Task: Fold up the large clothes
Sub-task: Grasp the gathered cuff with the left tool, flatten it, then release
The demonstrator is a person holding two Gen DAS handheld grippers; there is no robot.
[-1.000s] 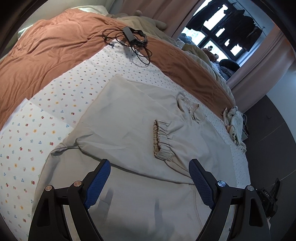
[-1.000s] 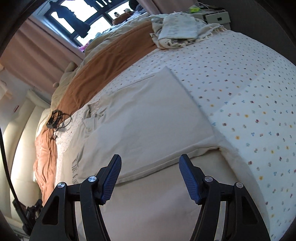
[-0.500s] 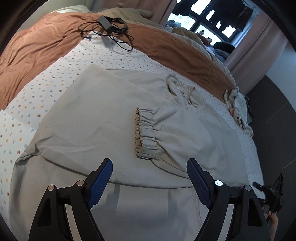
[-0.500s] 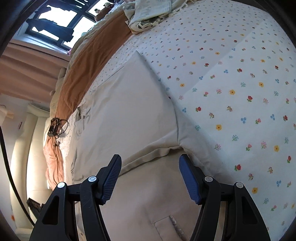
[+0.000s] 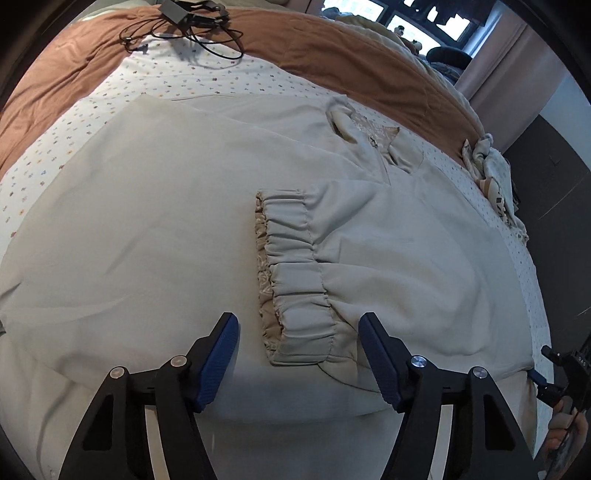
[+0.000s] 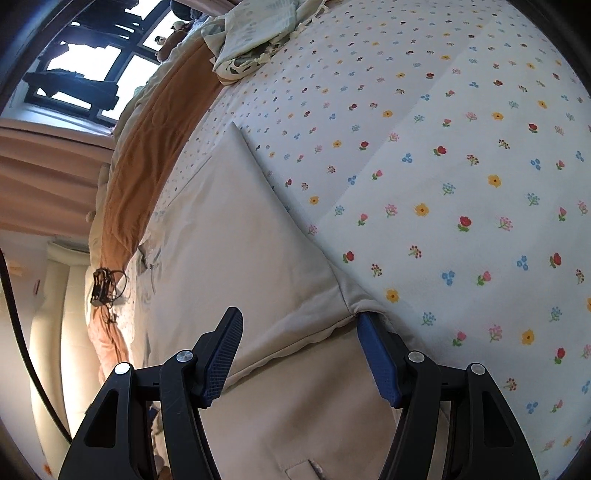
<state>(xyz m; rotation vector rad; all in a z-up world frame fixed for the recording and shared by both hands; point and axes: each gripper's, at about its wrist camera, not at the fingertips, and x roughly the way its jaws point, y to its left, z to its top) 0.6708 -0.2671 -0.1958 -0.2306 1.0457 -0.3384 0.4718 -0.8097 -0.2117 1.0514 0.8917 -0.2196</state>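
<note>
Beige jacket [image 5: 155, 229] spread flat on floral bedsheet [image 6: 461, 166], left gripper [image 5: 297, 350] jaws closing astride the gathered sleeve cuff [image 5: 295, 280], pads not touching, cable tangle [image 5: 184, 22] at 11 o'clock, right gripper [image 6: 299, 350] half-wide over jacket's folded edge, crumpled cloth [image 6: 255, 40] at 12.

Open flowered sheet [image 6: 461, 155] is left free on the far side of the spread beige garment [image 5: 147, 229], while passage is hindered by the tangled cable [image 5: 184, 22] on the brown blanket [image 5: 332, 48] and the crumpled cloth pile [image 6: 255, 37].
</note>
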